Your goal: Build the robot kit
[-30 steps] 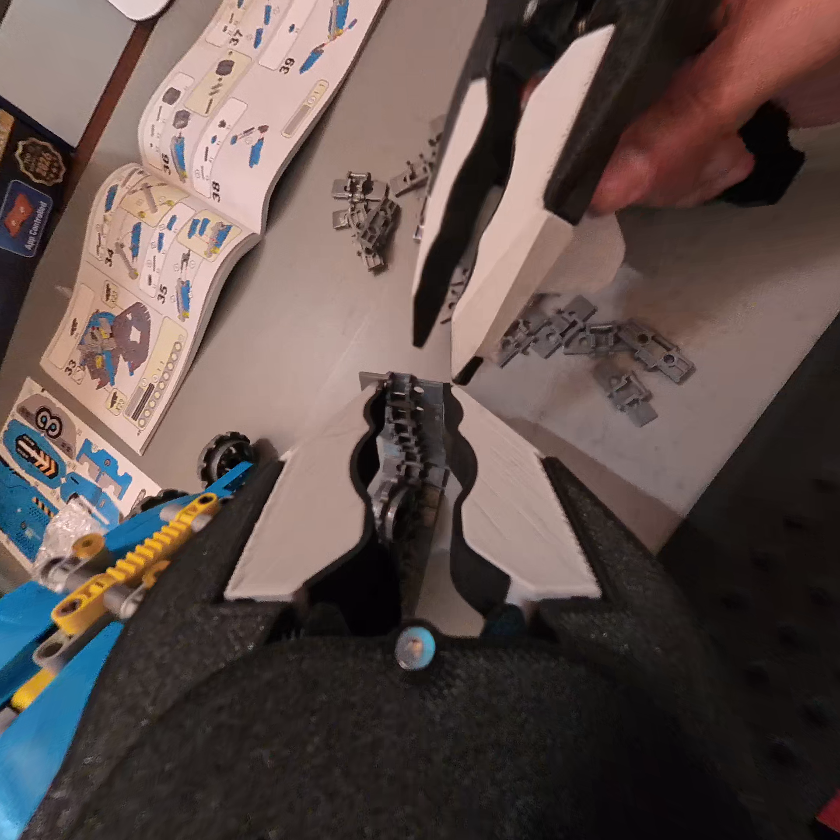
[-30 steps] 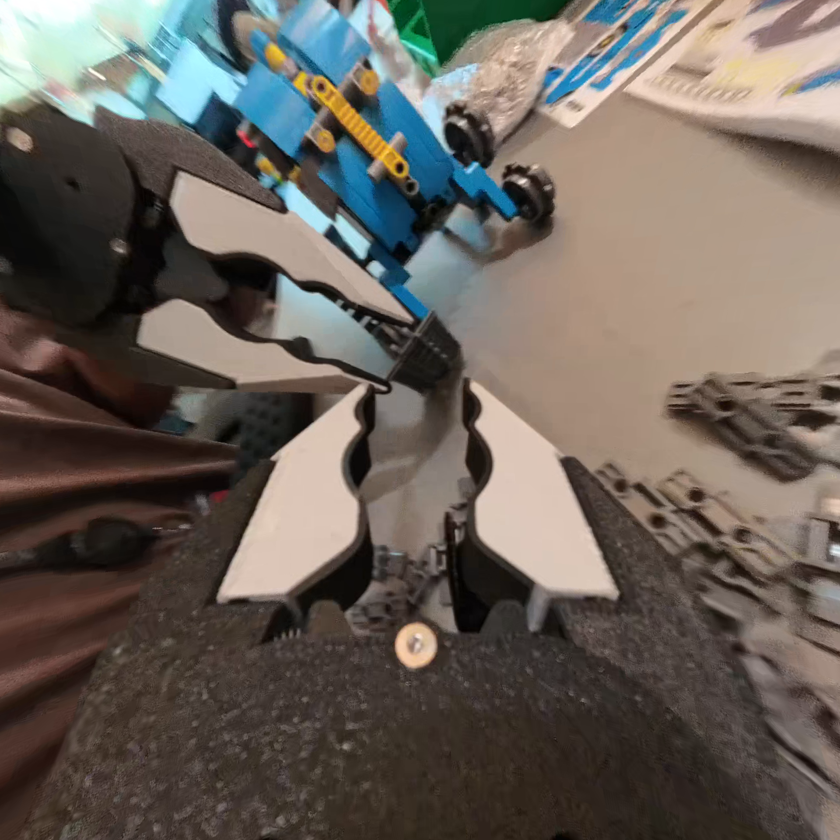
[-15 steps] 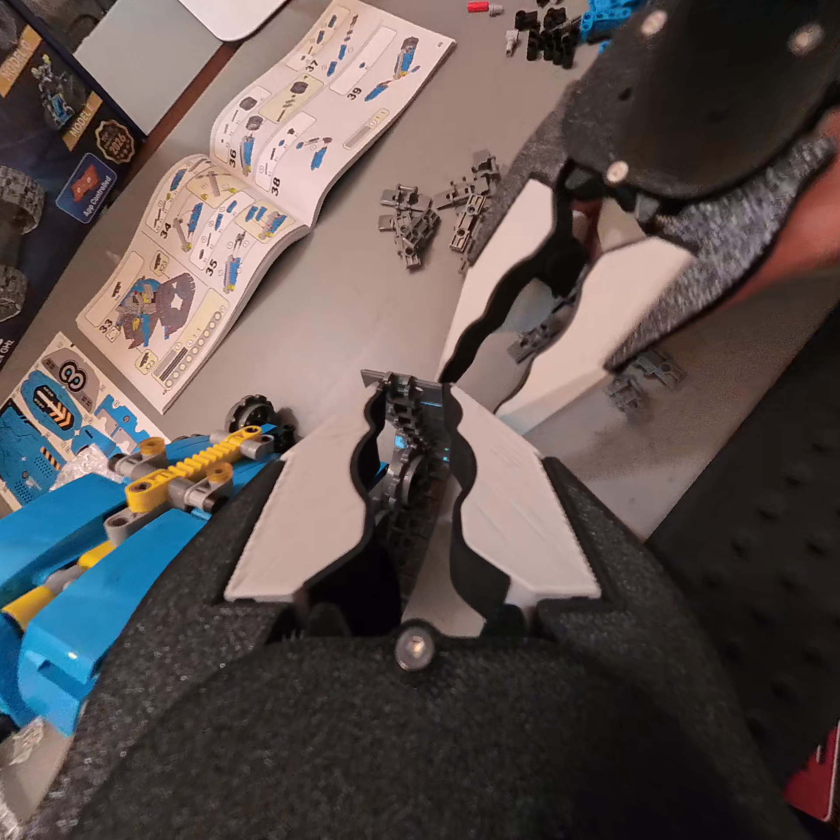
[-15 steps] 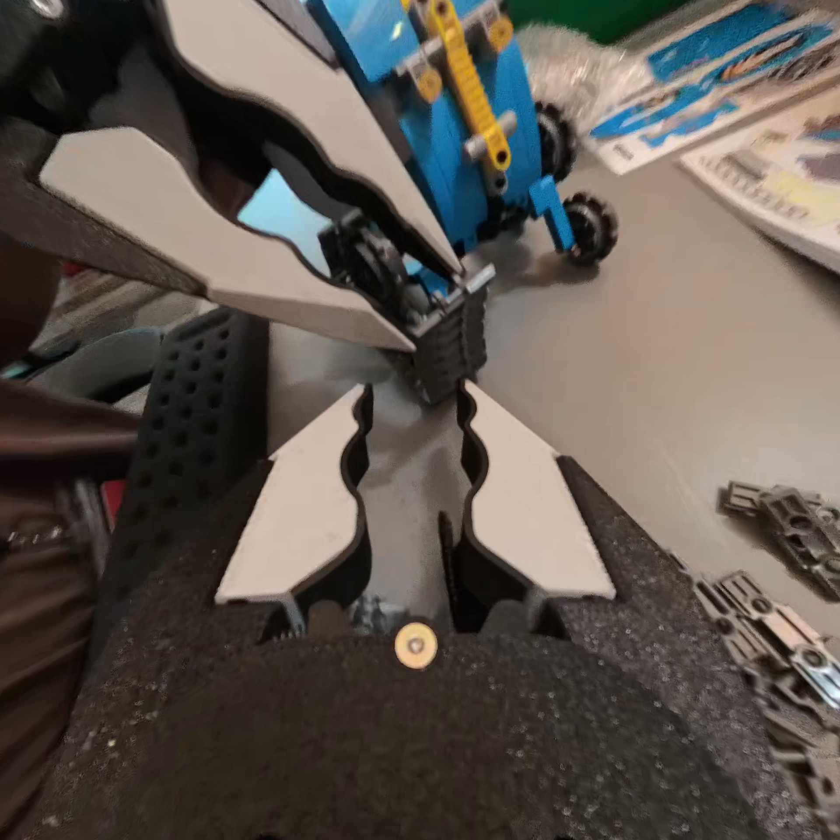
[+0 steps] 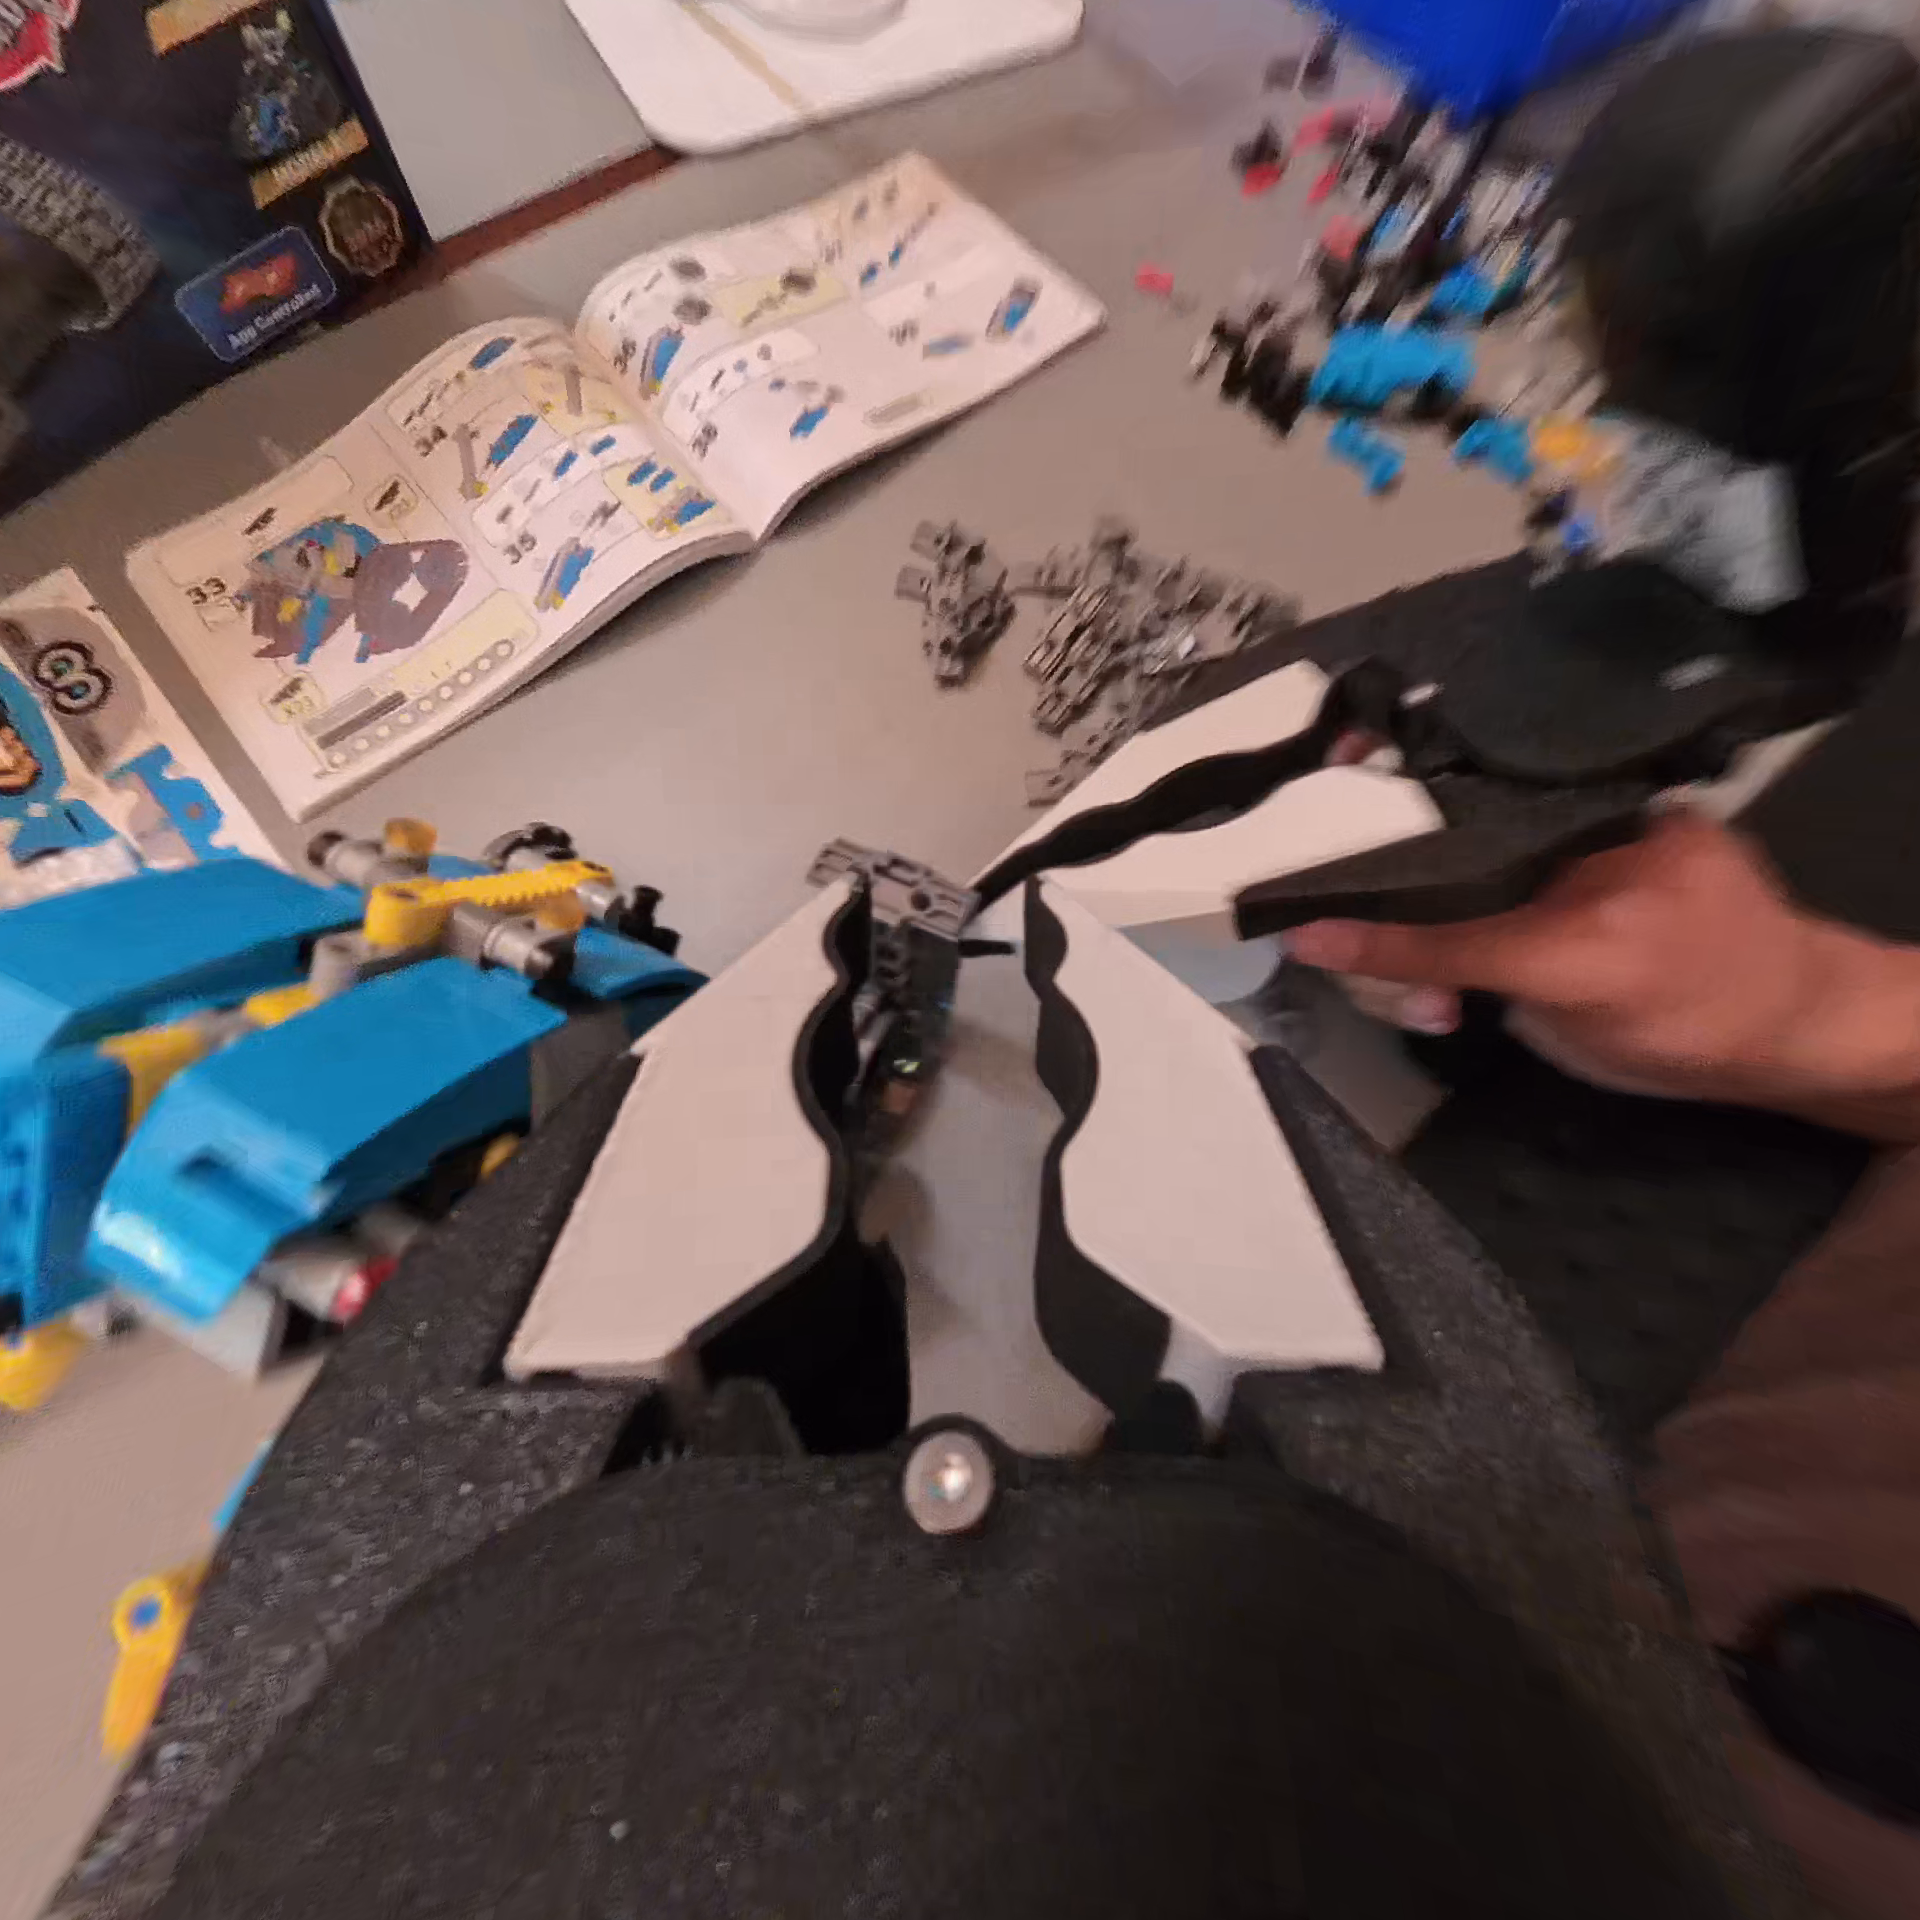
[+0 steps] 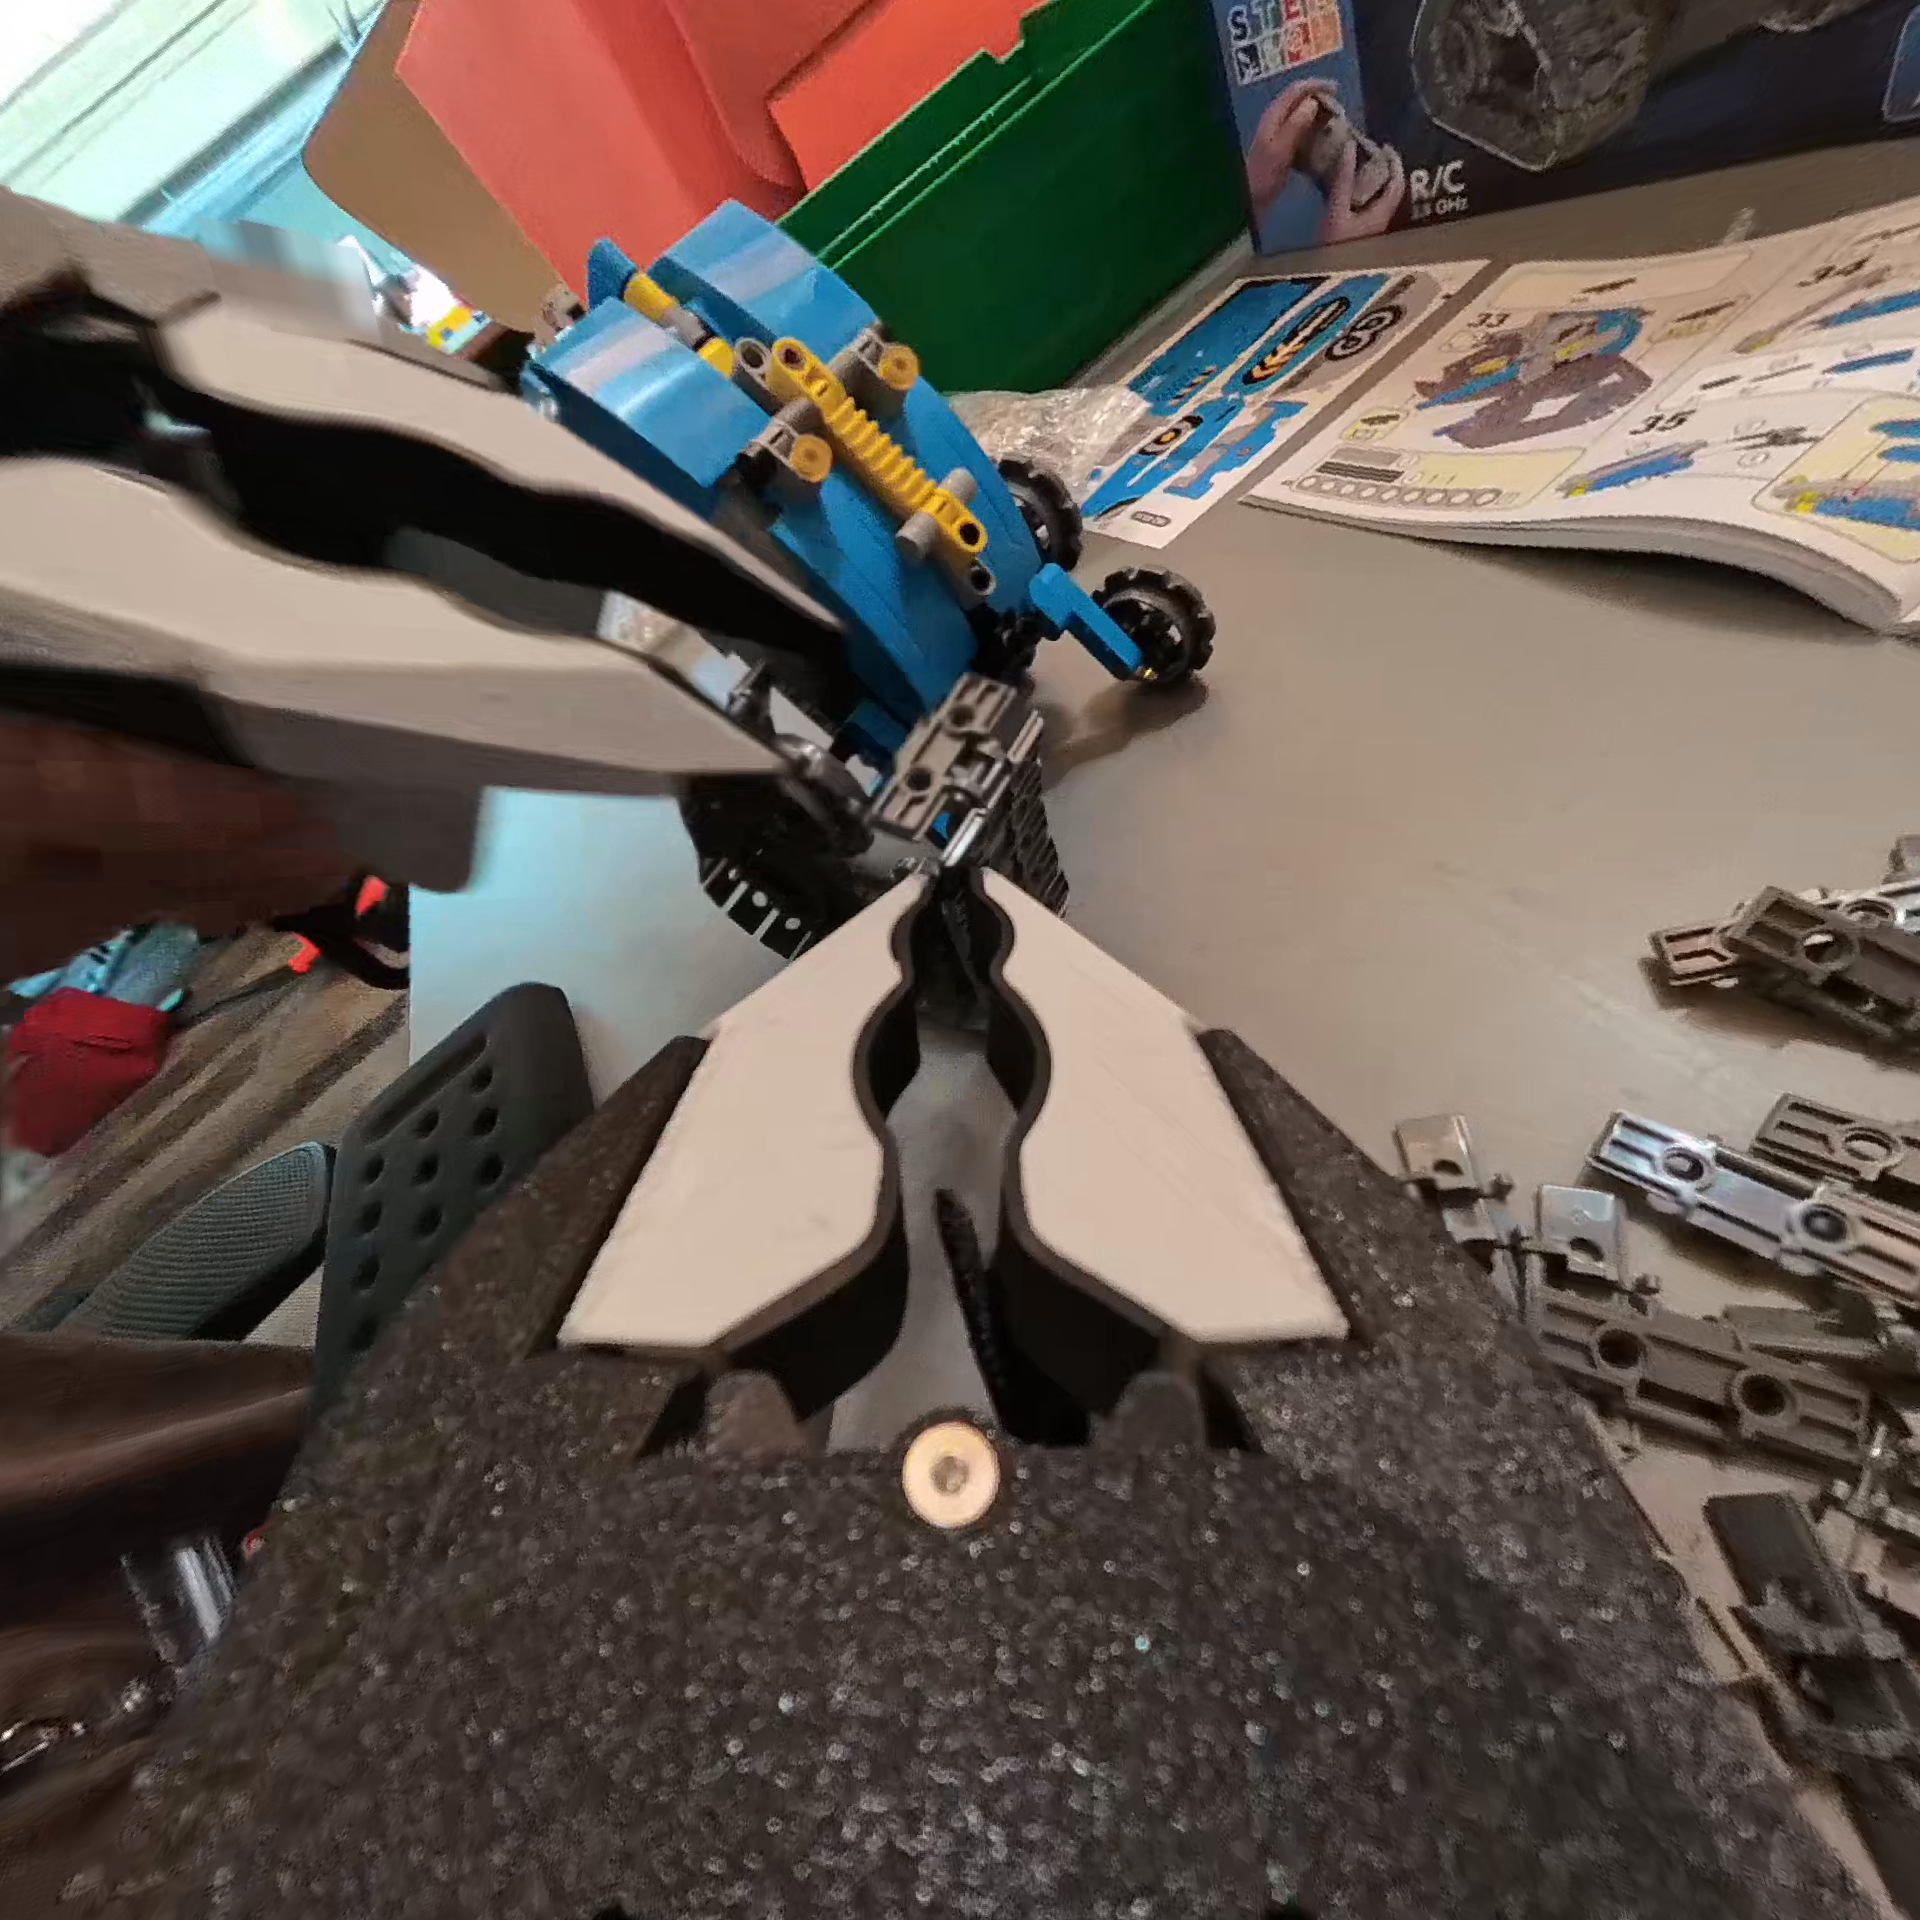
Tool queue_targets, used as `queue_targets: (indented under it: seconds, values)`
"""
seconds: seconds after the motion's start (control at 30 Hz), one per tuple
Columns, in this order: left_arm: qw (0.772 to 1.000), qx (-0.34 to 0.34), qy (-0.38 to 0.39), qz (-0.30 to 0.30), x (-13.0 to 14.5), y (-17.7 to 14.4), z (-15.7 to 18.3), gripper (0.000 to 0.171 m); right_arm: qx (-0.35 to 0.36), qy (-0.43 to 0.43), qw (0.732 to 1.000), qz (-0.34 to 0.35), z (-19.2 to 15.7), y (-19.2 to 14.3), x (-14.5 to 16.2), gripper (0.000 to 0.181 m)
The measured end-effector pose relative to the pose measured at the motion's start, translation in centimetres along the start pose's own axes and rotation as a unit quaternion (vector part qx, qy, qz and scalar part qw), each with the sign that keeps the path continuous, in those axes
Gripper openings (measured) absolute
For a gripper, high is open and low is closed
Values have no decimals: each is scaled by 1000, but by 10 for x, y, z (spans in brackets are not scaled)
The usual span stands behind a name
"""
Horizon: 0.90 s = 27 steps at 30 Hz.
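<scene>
We see the grey track (image 6: pixel 966 769) run partway round the blue model (image 6: pixel 831 488), its free end pinched in the clenched right gripper (image 6: pixel 951 883). It also lies between the fingers of the left gripper (image 5: pixel 940 904), though we cannot tell if those grip it. Loose links (image 6: pixel 1766 1226) lie unjoined just right, the booklet (image 5: pixel 623 499) beyond, and we note bare table (image 6: pixel 1403 831) between, its edge close on our left.
</scene>
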<state>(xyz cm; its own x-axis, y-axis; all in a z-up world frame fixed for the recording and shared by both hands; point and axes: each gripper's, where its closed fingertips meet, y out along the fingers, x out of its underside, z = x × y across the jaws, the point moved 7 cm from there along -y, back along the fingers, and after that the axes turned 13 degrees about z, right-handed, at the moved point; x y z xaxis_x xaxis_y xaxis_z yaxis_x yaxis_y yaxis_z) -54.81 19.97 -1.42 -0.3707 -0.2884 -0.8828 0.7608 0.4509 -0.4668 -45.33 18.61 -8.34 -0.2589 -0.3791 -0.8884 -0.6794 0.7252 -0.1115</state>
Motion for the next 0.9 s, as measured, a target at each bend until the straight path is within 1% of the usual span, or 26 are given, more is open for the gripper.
queue_targets:
  seconds: [0.07, 0.1, 0.17, 0.23, 0.3, 0.33, 0.43, 0.53, 0.67, 0.77, 0.9]
  values:
    - [998, 5, -41, 43, -8, -25, 3, 29, 1, 3, 1000, 1, 1, -1, 0, 4]
    - [997, -5, -45, 56, -7, -36, 2, 29, -1, 1, 1000, 0, 0, 0, 0, 4]
    - [998, -37, -29, 51, 5, -53, -5, 29, -4, -5, 1000, -1, -3, 1, 1, 4]
    - [997, -66, -6, 36, 25, -61, -13, 29, -9, -18, 1000, -6, -7, 3, 1, 4]
    - [996, -82, 13, 20, 42, -62, -18, 29, -13, -40, 999, -12, -11, 6, 1, 5]
    - [995, -89, 29, 21, 47, -61, -19, 29, -14, -52, 998, -16, -14, 8, 0, 5]
    - [993, -96, 71, 22, 55, -54, -19, 29, -11, -89, 996, -29, -20, 11, 0, 5]
    - [990, -97, 100, 30, 56, -46, -17, 29, 5, -111, 993, -39, -22, 13, -2, 5]
    - [987, -101, 120, 17, 60, -39, -19, 28, 34, -114, 992, -34, -15, 9, -9, 5]
    - [988, -98, 120, 17, 63, -37, -20, 28, 37, -104, 993, -29, -9, 7, -12, 5]
    - [988, -92, 125, 27, 60, -35, -18, 27, 52, -107, 993, -27, -1, 5, -15, 10]
